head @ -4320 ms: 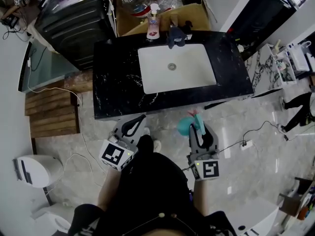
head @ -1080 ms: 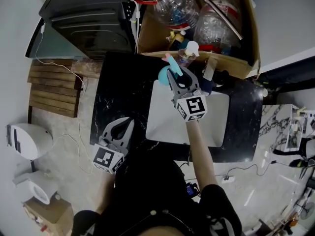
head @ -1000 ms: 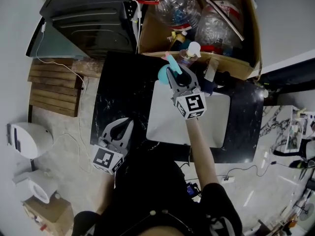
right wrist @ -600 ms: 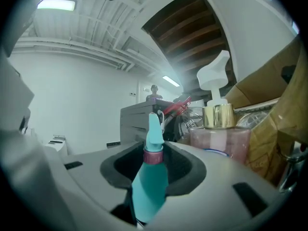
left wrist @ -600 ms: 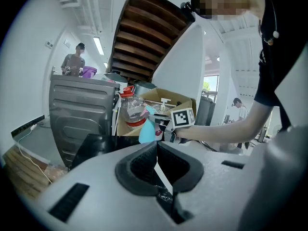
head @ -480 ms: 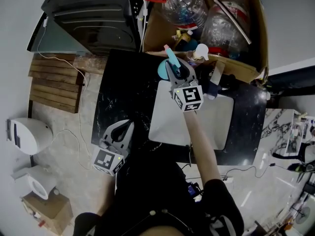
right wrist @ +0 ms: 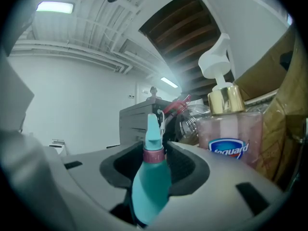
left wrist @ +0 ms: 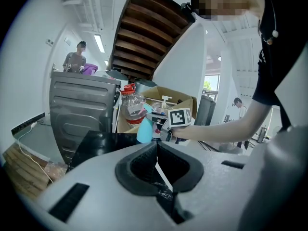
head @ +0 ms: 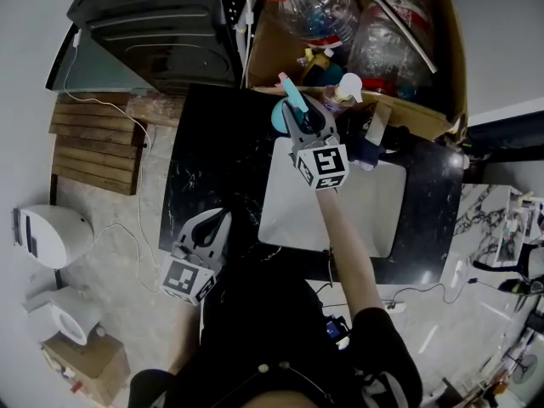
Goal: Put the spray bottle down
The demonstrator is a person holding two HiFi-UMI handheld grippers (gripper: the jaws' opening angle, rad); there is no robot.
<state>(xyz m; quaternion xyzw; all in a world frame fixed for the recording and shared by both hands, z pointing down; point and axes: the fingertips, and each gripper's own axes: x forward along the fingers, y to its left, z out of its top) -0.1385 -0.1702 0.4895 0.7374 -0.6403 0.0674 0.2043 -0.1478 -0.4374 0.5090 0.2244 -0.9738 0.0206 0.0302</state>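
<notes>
The teal spray bottle (head: 278, 116) with a pink collar stands upright between the jaws of my right gripper (head: 299, 116), at the back left corner of the white sink (head: 374, 219) over the black counter (head: 204, 160). In the right gripper view the bottle (right wrist: 151, 177) fills the gap of the right gripper (right wrist: 155, 153); both pads touch it, though the jaws have just eased a little wider. My left gripper (head: 219, 219) hangs low in front of the counter, shut and empty. The left gripper view shows the left gripper (left wrist: 156, 146) with its jaws together and the bottle (left wrist: 144, 129) far off.
A pink soap pump bottle (head: 344, 92) stands just right of the spray bottle, close beside it (right wrist: 228, 134). Behind the counter is a cardboard box (head: 433, 66) of plastic bottles, and a black appliance (head: 153, 24) at the back left. Wooden slats (head: 93, 143) lie on the floor at left.
My right gripper has carried the spray bottle a little toward the sink's back left corner, beside the soap bottle. The left gripper has stayed put.
</notes>
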